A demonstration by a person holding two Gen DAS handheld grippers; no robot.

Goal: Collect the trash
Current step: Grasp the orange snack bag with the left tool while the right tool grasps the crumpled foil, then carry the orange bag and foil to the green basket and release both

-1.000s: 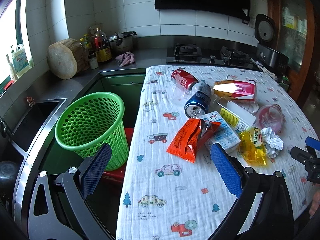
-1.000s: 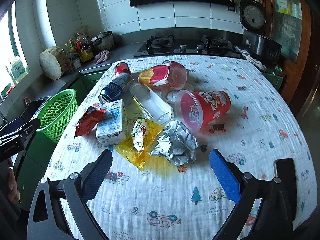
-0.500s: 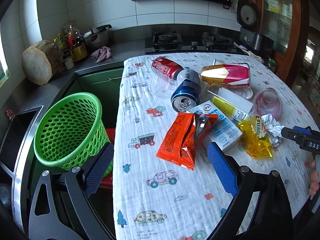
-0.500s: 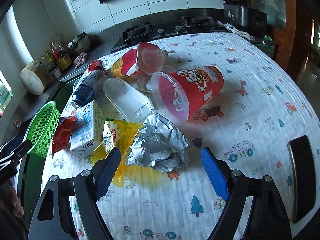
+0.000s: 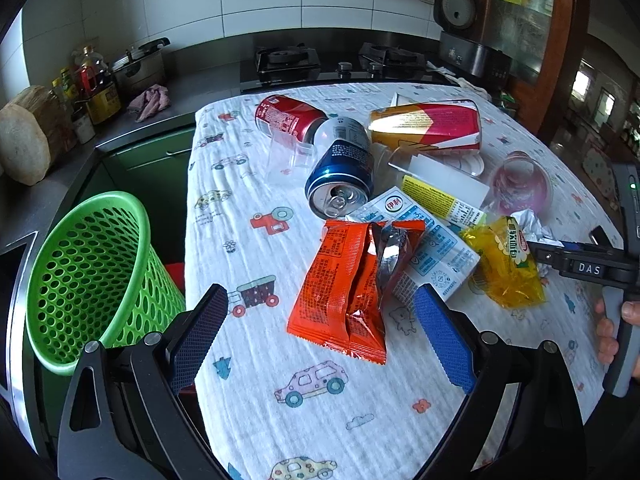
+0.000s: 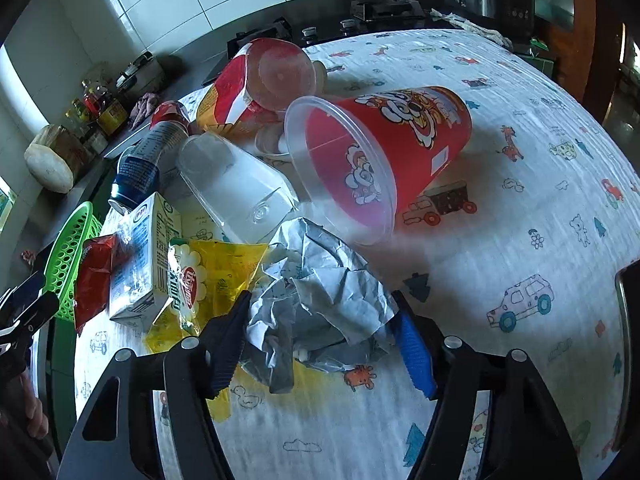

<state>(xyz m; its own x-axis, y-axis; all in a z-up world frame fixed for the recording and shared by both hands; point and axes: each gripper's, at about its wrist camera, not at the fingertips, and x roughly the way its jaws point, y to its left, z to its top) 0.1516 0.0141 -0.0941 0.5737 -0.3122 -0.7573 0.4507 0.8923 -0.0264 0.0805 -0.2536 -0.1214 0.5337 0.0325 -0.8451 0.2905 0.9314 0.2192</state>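
My left gripper (image 5: 320,300) hangs open just above an orange snack bag (image 5: 348,292), which lies flat on the cloth between its two blue pads. My right gripper (image 6: 322,308) straddles a crumpled ball of silver foil (image 6: 320,288). Its jaws are closing, and the pads stand at the foil's two sides without visibly squashing it. Beside the foil lie a yellow wrapper (image 6: 212,276) and a milk carton (image 6: 144,248). A green mesh basket (image 5: 92,280) stands off the table's left edge.
More trash lies on the cartoon-print tablecloth (image 5: 320,400): a blue can (image 5: 344,172), a red can (image 5: 288,116), a red printed cup (image 6: 392,148), a clear plastic tub (image 6: 236,188) and a red-and-gold canister (image 5: 428,124). A stove and counter run behind.
Both grippers have sunk toward the table. The left has come over the orange bag. The right's fingers have narrowed from wide apart to the sides of the foil ball.
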